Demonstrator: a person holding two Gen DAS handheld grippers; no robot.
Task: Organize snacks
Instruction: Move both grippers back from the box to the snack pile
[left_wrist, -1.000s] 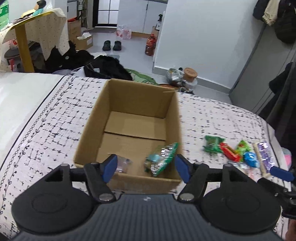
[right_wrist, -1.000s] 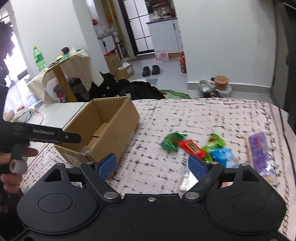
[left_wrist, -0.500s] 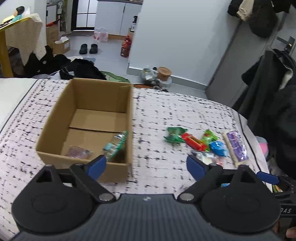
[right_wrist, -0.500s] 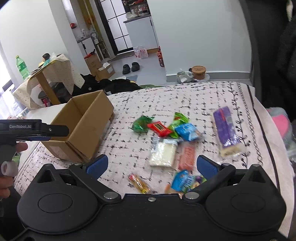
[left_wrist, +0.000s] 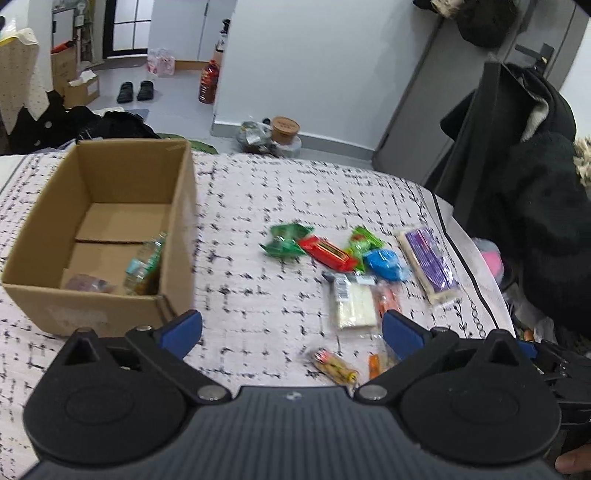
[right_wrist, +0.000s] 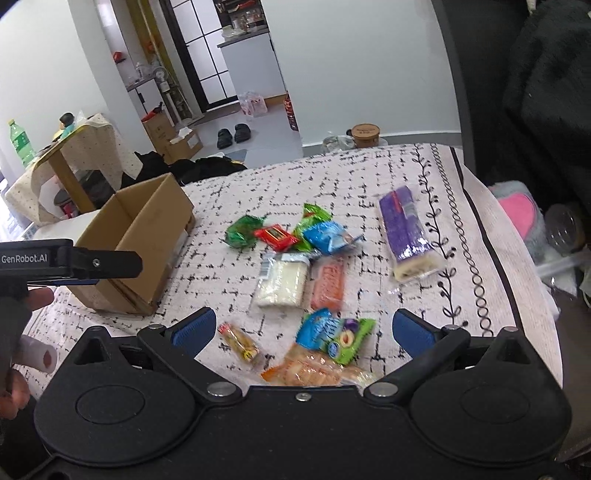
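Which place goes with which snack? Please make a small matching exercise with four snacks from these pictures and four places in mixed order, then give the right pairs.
Things:
1. purple pack
2. silver-green packet
3. red wrapper
4. white pack

Places:
A. inside the cardboard box
B. lying apart, nearest the vine border of the cloth
C. between the dark green packet and the blue packet
D. just left of the orange pack

Pairs: 1-B, 2-A, 3-C, 4-D
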